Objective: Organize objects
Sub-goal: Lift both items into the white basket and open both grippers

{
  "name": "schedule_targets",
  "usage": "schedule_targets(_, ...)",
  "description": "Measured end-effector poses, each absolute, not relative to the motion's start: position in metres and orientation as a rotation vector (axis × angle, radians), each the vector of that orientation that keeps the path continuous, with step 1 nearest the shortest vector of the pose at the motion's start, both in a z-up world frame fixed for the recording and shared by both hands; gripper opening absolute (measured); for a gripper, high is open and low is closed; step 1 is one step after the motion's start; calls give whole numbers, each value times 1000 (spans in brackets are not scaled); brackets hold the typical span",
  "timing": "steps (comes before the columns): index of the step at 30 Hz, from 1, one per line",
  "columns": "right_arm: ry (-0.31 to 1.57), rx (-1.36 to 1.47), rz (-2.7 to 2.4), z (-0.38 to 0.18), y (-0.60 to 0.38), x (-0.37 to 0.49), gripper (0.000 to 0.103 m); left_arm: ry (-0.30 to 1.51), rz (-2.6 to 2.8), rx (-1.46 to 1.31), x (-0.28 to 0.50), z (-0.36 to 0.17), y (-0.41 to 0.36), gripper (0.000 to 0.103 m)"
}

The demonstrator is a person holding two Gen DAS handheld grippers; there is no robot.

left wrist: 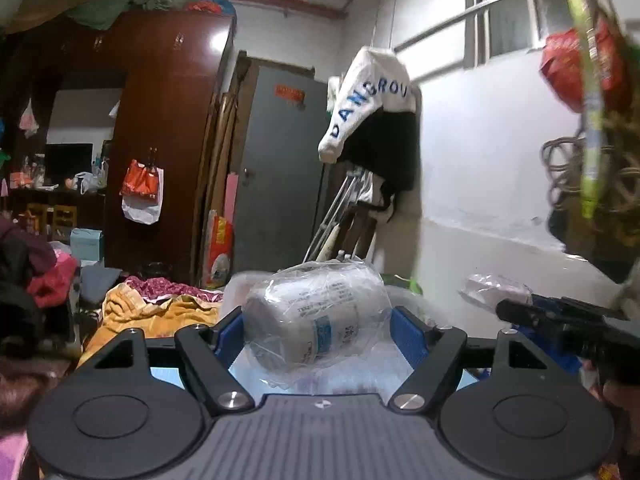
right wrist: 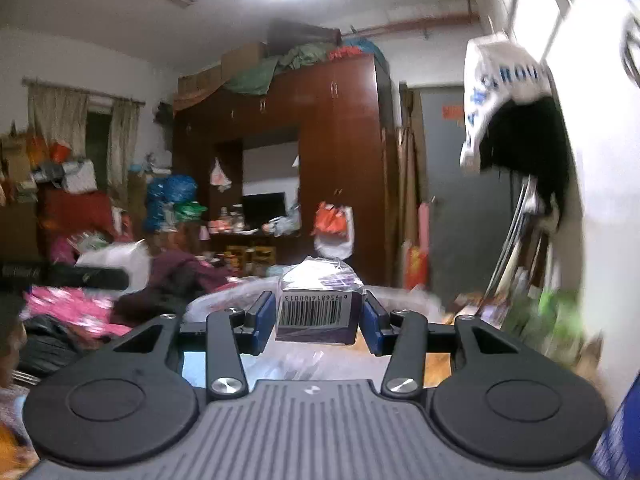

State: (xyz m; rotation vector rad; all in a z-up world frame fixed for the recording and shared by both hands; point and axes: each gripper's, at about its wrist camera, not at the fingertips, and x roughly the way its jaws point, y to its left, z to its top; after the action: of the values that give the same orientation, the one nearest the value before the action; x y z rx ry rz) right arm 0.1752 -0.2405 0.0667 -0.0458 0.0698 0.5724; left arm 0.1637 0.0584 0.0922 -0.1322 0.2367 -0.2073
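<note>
- Left wrist view, far left: one heap of clothes (left wrist: 38,276), dark and pink, with one yellow cloth (left wrist: 160,314) just right of it.
- Behind them stands one brown wardrobe (left wrist: 160,128); one orange-and-white bag (left wrist: 142,192) hangs on its front.
- One grey door (left wrist: 280,168) stands right of the wardrobe.
- Centre: the left gripper (left wrist: 318,326) holds one white bottle (left wrist: 308,320) wrapped in clear plastic; the bottle lies on its side between the two blue pads (left wrist: 408,336), which press on the wrap from both sides, jaws fairly wide.
- Above it, one white garment (left wrist: 368,96) with blue letters hangs near the wall.
- Right edge: one red bag (left wrist: 576,64) hangs by the window (left wrist: 516,12).
- Right wrist view, centre: the right gripper (right wrist: 318,316) grips one purple box (right wrist: 316,314) in clear wrap, barcode facing the camera, clamped narrowly between two blue pads (right wrist: 264,316).
- Both things are held up in the air, above the clutter.
</note>
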Motion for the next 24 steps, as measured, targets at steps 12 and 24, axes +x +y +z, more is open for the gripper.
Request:
schedule_targets(12,173,-106,532,55,-226,220,103,464,-131,-158,271,69,37,103)
schedule_targets(24,230,73,543,-35,-303,82,103,383,-315,0,67,-11,-16,102)
